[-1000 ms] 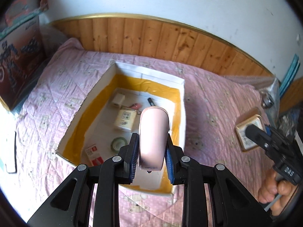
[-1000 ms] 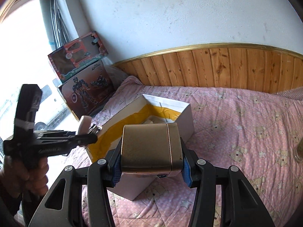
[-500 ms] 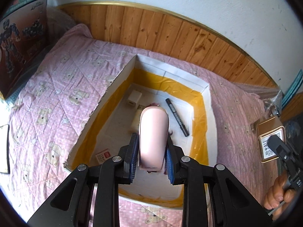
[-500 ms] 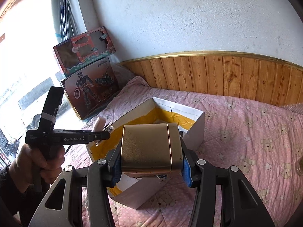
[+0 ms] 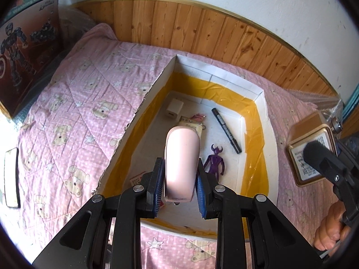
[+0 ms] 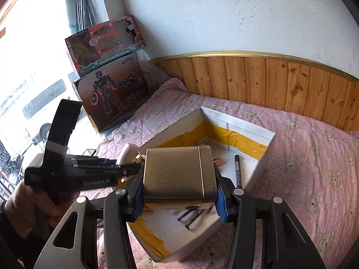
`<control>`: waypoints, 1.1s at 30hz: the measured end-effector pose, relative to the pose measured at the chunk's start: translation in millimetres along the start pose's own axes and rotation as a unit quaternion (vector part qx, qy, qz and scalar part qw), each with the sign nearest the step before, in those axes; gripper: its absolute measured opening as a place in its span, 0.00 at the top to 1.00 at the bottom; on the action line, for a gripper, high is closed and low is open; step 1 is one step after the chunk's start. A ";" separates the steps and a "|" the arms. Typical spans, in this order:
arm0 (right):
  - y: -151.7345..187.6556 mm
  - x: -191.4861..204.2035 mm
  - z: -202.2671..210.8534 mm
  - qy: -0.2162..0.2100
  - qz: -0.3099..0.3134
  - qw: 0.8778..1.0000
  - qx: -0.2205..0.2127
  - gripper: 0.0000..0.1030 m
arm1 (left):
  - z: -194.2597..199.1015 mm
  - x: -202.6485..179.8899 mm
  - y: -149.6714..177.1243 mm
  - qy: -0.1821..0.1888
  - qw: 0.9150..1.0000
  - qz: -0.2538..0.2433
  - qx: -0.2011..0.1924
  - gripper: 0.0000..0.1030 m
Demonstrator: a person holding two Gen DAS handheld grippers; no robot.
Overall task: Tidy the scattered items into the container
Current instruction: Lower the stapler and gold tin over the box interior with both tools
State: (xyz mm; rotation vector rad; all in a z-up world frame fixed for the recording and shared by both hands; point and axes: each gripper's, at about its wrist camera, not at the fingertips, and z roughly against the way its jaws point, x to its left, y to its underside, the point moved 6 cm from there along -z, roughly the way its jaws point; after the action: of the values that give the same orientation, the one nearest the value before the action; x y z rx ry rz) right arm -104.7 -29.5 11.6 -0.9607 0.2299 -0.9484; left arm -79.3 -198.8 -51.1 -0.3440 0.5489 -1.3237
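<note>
While the left tongs (image 5: 179, 190) hung over the open white box (image 5: 260, 94) on the bed (image 5: 74, 103), they were clenched on a pale pink case (image 5: 181, 163), and the right tongs (image 6: 179, 198) gripped a gold tin (image 6: 175, 174) above the box's near corner. The box had yellow tape along its inner walls and bare floor between the things lying in it. The left view looked straight down into it, showing a white charger (image 5: 174, 111), a black marker (image 5: 226, 133), a purple figure (image 5: 214, 163) and a small red-and-white packet (image 5: 136, 180) partly hidden by the tongs; the right view showed only the marker and a bit of the purple figure there. The right view alone showed a bright window (image 6: 27, 103) and a hand (image 6: 31, 204) on the left tongs' handle, which bore writing like "GenRobot.AI". Two toy cartons (image 6: 107, 67) stood at the bed's far corner, the upper one reading "Washing Machine". A dark phone (image 5: 11, 177) lay at the bed's left edge.
</note>
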 end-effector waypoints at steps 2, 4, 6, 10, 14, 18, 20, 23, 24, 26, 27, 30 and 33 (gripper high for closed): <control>-4.5 5.4 -6.1 0.000 0.005 1.000 0.004 0.50 | -0.8 1.4 0.8 -0.001 1.000 -0.001 0.001 0.74; -9.1 10.0 -12.1 0.001 0.011 1.000 0.008 0.50 | -1.6 2.9 1.1 -0.002 1.000 0.000 0.002 0.74; -13.1 12.0 -17.0 0.003 0.015 1.000 0.013 0.50 | -2.4 5.6 1.6 -0.002 1.000 0.002 0.003 0.74; -19.2 10.9 -24.4 0.009 0.020 1.000 0.023 0.50 | -6.0 10.9 1.3 -0.002 1.000 0.008 0.008 0.74; -24.8 5.6 -31.7 0.020 0.025 0.999 0.034 0.50 | -9.0 10.4 0.4 0.002 1.000 0.009 0.013 0.74; -29.8 -4.0 -42.7 0.029 0.022 0.998 0.049 0.50 | -12.3 7.6 -0.9 0.005 1.000 0.007 0.016 0.74; -31.2 -8.8 -48.3 0.036 0.024 0.997 0.056 0.50 | -14.1 7.3 -1.3 0.007 1.000 0.007 0.018 0.74; -31.8 -16.7 -56.8 0.043 0.022 0.997 0.066 0.50 | -16.9 8.7 -1.6 0.011 1.000 0.013 0.022 0.74; -32.1 -18.3 -59.1 0.044 0.020 0.996 0.069 0.50 | -17.6 8.9 -1.5 0.011 1.000 0.015 0.023 0.74; -31.8 -23.2 -66.3 0.047 0.018 0.996 0.077 0.50 | -19.7 10.2 -2.0 0.014 0.999 0.021 0.026 0.74; -31.3 -25.9 -70.1 0.050 0.019 0.995 0.082 0.50 | -20.7 10.7 -2.6 0.017 0.999 0.024 0.027 0.74; -30.1 -33.1 -82.1 0.054 0.015 0.993 0.099 0.50 | -22.8 9.9 -4.1 0.023 0.999 0.029 0.030 0.74; -28.8 -42.7 -94.4 0.057 0.004 0.992 0.115 0.50 | -26.6 9.4 -4.7 0.026 0.999 0.031 0.035 0.74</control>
State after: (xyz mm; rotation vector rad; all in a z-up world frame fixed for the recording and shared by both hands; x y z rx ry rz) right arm -199.1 -59.0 -30.6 -0.6953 0.2142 -1.0001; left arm -96.6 -207.1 -72.2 -0.2339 0.5503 -1.2908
